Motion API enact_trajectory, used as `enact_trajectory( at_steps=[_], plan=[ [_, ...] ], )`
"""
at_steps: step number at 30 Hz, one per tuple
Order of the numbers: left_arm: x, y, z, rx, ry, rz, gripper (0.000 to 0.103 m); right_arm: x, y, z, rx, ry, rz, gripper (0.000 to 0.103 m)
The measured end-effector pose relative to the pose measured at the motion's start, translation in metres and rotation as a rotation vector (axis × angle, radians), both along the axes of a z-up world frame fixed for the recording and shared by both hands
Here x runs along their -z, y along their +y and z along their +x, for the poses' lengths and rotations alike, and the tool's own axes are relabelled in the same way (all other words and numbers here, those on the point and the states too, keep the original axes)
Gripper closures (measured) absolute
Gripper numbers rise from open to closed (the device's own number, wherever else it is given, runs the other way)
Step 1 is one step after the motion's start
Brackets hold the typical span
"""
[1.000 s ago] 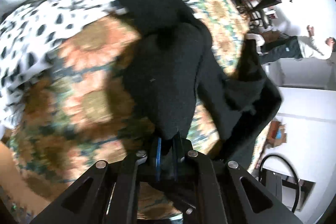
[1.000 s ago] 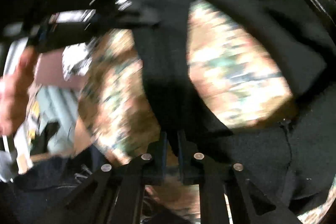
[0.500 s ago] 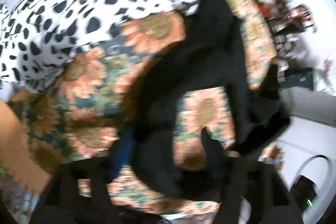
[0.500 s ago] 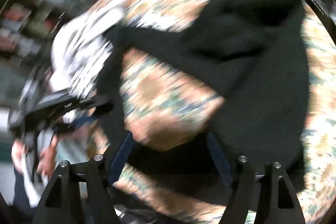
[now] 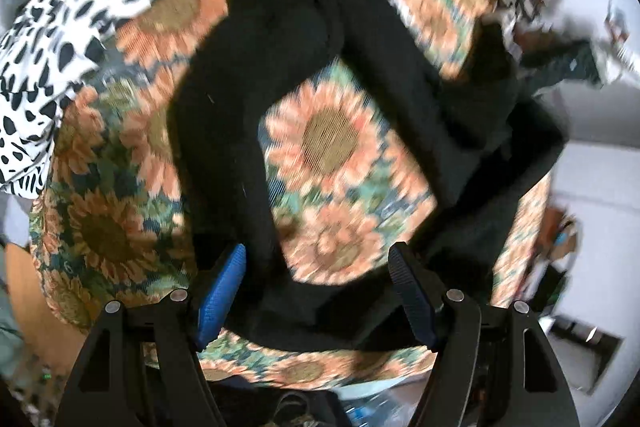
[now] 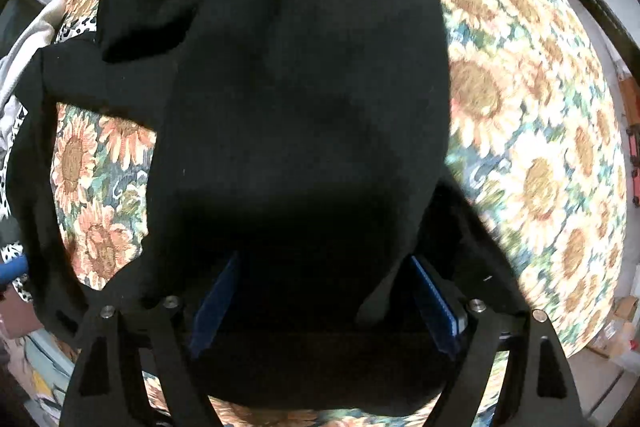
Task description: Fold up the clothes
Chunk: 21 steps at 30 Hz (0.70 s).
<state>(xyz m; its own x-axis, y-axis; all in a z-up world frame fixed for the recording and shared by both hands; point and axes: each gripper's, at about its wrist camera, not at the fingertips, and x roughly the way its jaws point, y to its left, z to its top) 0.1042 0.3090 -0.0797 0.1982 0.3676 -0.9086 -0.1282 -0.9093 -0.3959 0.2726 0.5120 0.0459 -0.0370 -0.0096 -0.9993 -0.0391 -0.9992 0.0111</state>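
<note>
Black garment (image 5: 248,75) is sprawled in a loop over the sunflower-print cloth (image 5: 332,147) on the worktop, pretty blurry in spots. Left hand-held gripper (image 5: 318,263) is spread wide with nothing pinched, garment edge lying between its fingers. Right hand-held gripper (image 6: 324,279) is wide apart too, but the black bulk (image 6: 304,99) buries its fingertips. Spotted white garment (image 5: 44,39) sits beside the black one, cut off at the frame edge.
</note>
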Motion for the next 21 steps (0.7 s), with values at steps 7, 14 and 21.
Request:
enact_trajectory(
  at_steps=[7, 14, 21],
  plan=[
    [0.030, 0.006, 0.009, 0.033, -0.061, -0.065, 0.026, -0.002, 0.010, -0.006, 0.020, -0.009, -0.070, 0.011],
    [0.037, 0.000, 0.005, -0.015, -0.097, -0.057, 0.023, -0.014, 0.010, -0.008, 0.075, 0.082, -0.016, 0.040],
    [-0.005, 0.010, -0.011, -0.035, -0.107, 0.209, 0.023, -0.039, 0.047, -0.025, 0.171, 0.139, 0.027, 0.086]
  ],
)
